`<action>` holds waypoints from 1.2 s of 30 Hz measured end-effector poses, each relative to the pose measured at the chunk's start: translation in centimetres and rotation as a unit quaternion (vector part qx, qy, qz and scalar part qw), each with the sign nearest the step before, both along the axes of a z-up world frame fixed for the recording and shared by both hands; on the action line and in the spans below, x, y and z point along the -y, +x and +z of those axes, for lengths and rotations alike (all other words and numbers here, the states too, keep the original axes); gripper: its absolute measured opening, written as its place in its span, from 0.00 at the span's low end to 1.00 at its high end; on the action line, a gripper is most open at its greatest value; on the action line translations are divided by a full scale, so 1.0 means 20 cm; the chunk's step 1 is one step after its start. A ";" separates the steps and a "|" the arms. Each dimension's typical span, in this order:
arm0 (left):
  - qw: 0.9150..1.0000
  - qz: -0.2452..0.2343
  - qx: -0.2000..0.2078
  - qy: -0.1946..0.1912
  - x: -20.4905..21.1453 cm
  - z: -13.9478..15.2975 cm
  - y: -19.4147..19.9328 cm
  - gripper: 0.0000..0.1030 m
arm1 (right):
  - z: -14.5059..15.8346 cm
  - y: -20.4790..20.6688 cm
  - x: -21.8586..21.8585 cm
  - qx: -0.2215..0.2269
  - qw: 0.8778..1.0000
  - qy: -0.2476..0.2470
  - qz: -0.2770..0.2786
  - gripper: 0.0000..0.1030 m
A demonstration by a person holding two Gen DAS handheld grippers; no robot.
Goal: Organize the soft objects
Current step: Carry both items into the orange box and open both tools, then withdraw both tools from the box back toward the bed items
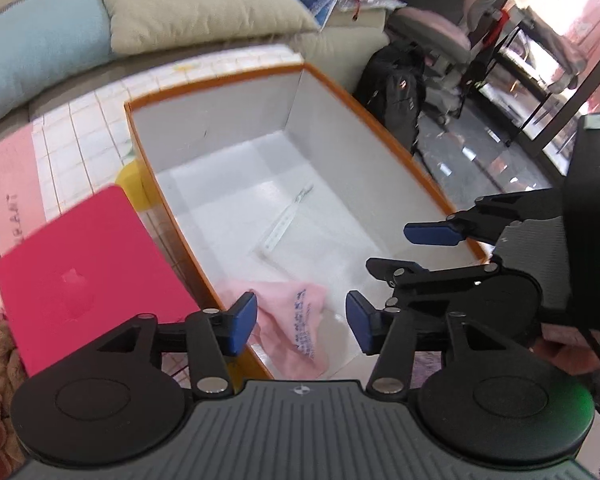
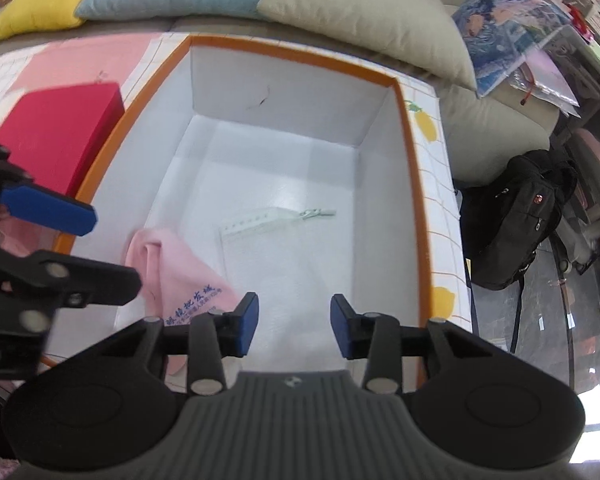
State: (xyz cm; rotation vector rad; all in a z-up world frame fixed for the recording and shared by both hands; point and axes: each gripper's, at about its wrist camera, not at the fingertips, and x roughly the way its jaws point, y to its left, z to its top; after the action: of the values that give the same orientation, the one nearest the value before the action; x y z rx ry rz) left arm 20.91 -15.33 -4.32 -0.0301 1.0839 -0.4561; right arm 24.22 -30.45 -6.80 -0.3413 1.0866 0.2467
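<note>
While both grippers hang over the orange-rimmed white box [image 2: 404, 128], the pink cloth [image 1: 296, 320] lies crumpled in its near corner, just beyond the left gripper [image 1: 302, 322], whose jaws stand spread and empty. The right gripper [image 2: 294, 330] is likewise parted, holding nothing. A checked tablecloth [image 1: 100, 120] lies beneath, with sofa cushions [image 2: 364, 12] behind.
</note>
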 end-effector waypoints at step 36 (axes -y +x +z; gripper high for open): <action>0.973 0.163 0.162 0.034 -0.82 0.28 -0.84 0.63 | 0.28 -0.74 -0.64 0.143 0.968 0.196 -0.057 0.76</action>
State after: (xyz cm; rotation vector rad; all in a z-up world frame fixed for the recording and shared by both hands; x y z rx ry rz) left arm 4.17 1.16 1.26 -0.0695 0.7526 -0.1197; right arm 9.48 -17.62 -1.26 0.0419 0.7480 0.2934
